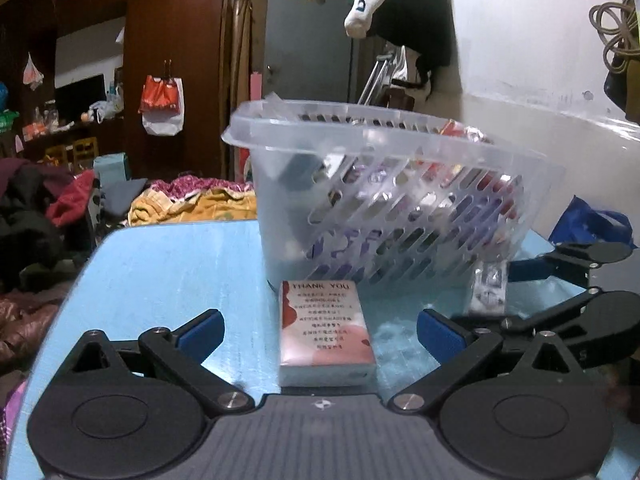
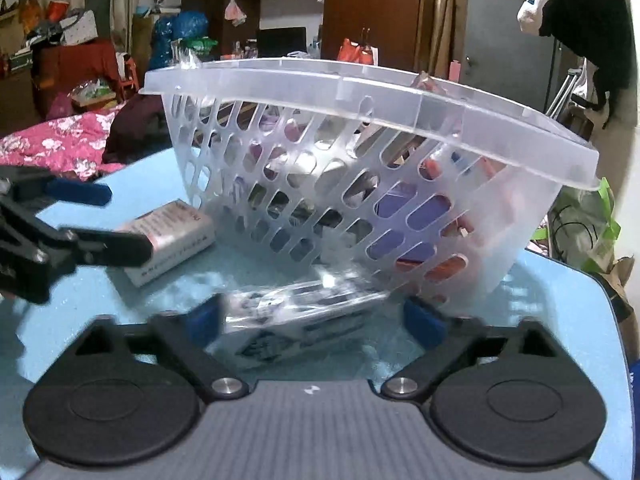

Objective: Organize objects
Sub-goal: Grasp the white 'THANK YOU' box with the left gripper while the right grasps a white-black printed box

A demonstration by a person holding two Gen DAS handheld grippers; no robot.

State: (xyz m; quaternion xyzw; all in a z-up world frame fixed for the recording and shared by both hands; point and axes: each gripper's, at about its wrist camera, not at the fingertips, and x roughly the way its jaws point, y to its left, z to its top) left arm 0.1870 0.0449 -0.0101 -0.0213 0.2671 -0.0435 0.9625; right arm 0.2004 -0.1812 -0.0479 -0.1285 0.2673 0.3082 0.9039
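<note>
1. Left wrist view: a small rectangular pack (image 1: 326, 332) printed "THANK YOU", glossy pink and white with a pale side, lies flat on the light blue tabletop (image 1: 160, 280) between the fingers of the left gripper (image 1: 320, 332). The jaws stand wide, and the blue pads (image 1: 200, 334) are clear of the pack on both sides.
2. At 12 o'clock from the pack, just beyond its far end, stands a translucent plastic basket (image 1: 400, 152) — slotted walls, a broad flat rim, tilted, with mixed packets showing through the slots.
3. At 3 o'clock a crinkled clear packet (image 1: 488, 286) lies near the basket's foot, with the right gripper (image 1: 532, 268) around it.
4. Right wrist view: that packet (image 2: 304, 320), shiny film with dark print and blurred, lies between the fingers of the right gripper (image 2: 316, 320). The jaws are fairly wide and no pad presses on it; a gap shows at the right pad, while the left pad is too blurred to judge.
5. The basket (image 2: 360, 92) fills the view at 12 o'clock, its wall close to the packet's far edge.
6. At 9 o'clock the left gripper (image 2: 116, 224) reaches in over the small pack (image 2: 172, 236).
7. The tabletop (image 2: 560, 300) has a rounded corner at 3 o'clock, bare between basket and edge — beyond it are bags and heaped cloth.
</note>
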